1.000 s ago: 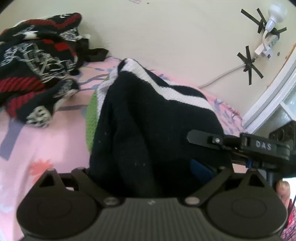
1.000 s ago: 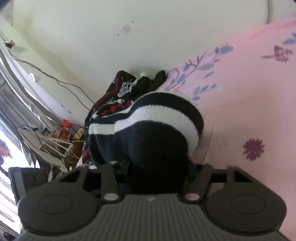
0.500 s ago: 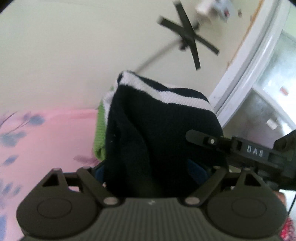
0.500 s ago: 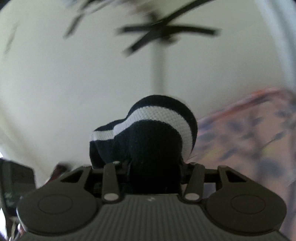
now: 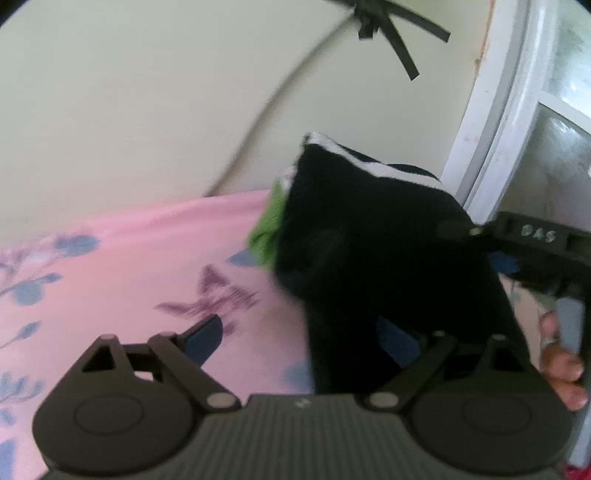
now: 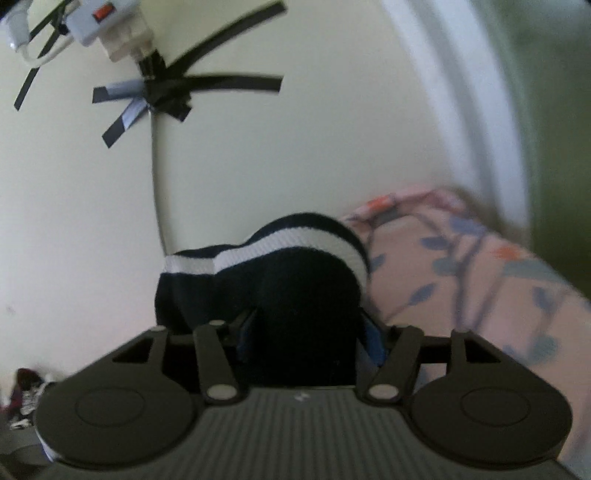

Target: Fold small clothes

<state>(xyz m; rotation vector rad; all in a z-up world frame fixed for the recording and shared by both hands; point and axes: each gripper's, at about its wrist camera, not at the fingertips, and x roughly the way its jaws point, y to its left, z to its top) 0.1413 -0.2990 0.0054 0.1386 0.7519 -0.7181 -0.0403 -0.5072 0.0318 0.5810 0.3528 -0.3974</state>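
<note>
While the right hand-held gripper [image 6: 308, 332] is clenching the dark striped garment [image 5: 369, 236] above the pink bed [image 5: 129, 266], the left hand-held gripper [image 5: 306, 336] is standing released, probably letting the folded piece be set down.

Left gripper [image 5: 301, 338] spread; right gripper [image 6: 308, 332] seemingly clamped

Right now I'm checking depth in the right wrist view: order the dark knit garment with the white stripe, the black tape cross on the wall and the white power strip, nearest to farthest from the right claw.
1. Dark knit garment with the white stripe: clamped in the right claw.
2. Black tape cross: on the wall, upper left.
3. White power strip: top left corner.
</note>
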